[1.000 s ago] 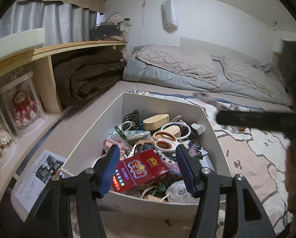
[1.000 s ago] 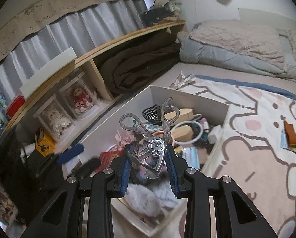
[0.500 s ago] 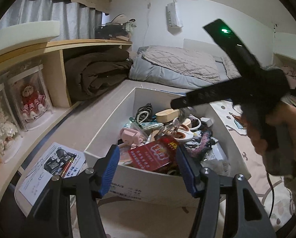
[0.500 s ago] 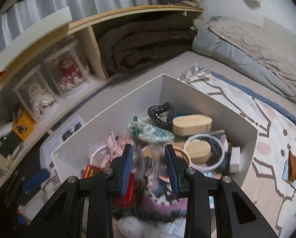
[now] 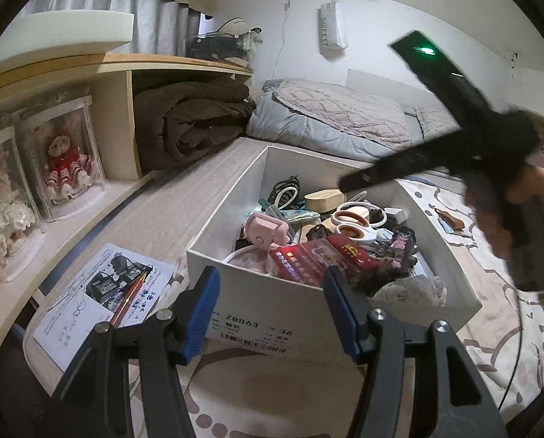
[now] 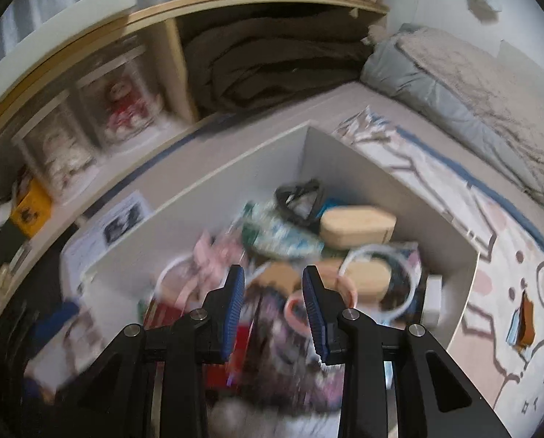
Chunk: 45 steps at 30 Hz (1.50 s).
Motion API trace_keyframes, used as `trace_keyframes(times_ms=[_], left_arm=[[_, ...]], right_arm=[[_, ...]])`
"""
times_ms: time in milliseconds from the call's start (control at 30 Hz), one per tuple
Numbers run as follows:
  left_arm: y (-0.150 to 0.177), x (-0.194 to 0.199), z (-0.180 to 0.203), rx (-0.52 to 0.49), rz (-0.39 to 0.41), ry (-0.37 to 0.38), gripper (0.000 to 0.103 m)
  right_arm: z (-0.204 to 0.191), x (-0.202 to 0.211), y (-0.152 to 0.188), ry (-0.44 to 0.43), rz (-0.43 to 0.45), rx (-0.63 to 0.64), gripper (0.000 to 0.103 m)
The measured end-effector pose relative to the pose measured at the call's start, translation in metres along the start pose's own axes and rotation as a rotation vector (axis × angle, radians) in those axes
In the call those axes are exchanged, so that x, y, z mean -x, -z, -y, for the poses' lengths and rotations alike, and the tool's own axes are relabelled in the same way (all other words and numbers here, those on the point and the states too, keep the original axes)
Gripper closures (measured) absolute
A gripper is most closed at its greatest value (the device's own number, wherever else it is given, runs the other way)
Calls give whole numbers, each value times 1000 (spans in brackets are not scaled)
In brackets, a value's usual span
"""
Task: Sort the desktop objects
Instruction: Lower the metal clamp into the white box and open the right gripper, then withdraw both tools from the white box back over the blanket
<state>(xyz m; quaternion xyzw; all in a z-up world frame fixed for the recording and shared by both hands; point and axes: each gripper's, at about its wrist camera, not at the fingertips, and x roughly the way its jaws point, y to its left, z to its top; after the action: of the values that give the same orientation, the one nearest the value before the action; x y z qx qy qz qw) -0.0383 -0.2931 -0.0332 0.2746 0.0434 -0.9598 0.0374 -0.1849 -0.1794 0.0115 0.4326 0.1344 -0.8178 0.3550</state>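
Note:
A white cardboard box (image 5: 272, 310) sits on the patterned mat, full of small items: a red packet (image 5: 323, 255), a pink case (image 5: 264, 230), scissors with white handles (image 5: 352, 222) and a wooden oval box (image 5: 323, 195). My left gripper (image 5: 272, 314) is open and empty, in front of the box's near wall. My right gripper (image 6: 272, 310) is open and empty, hovering over the box (image 6: 344, 157); its body shows in the left wrist view (image 5: 454, 146) above the box's right side. The right wrist view is blurred.
A printed paper sheet (image 5: 104, 292) with a red pen lies left of the box. A wooden shelf (image 5: 100, 65) on the left holds doll cases (image 5: 64, 160) and a brown blanket (image 5: 195, 120). A bed with grey bedding (image 5: 344, 116) lies behind. A small brown item (image 6: 525, 321) lies on the mat at right.
My right gripper let go of the clear-handled metal tool it held a second ago and is now open over the box. My left gripper drew back from above the box to its near wall.

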Motion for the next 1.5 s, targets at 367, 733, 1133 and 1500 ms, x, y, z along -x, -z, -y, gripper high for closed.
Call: trace_keyframes(times_ms=[367,733,1133,1500], left_arm=[[1,7,8,-5,6,15,44],[3,10,15,-17,-5,21,44],[5,1,18,-33,-33,19,44],[5,4,28,-40,-37,28,44]], right_arm=[[-8,27,59,-141,-137,-30,69],[19,-17,59,-78,-204,-137,69],[100,-29,31,180,-121,-297,69],[108,-7,31,200,-64,-285,69]])
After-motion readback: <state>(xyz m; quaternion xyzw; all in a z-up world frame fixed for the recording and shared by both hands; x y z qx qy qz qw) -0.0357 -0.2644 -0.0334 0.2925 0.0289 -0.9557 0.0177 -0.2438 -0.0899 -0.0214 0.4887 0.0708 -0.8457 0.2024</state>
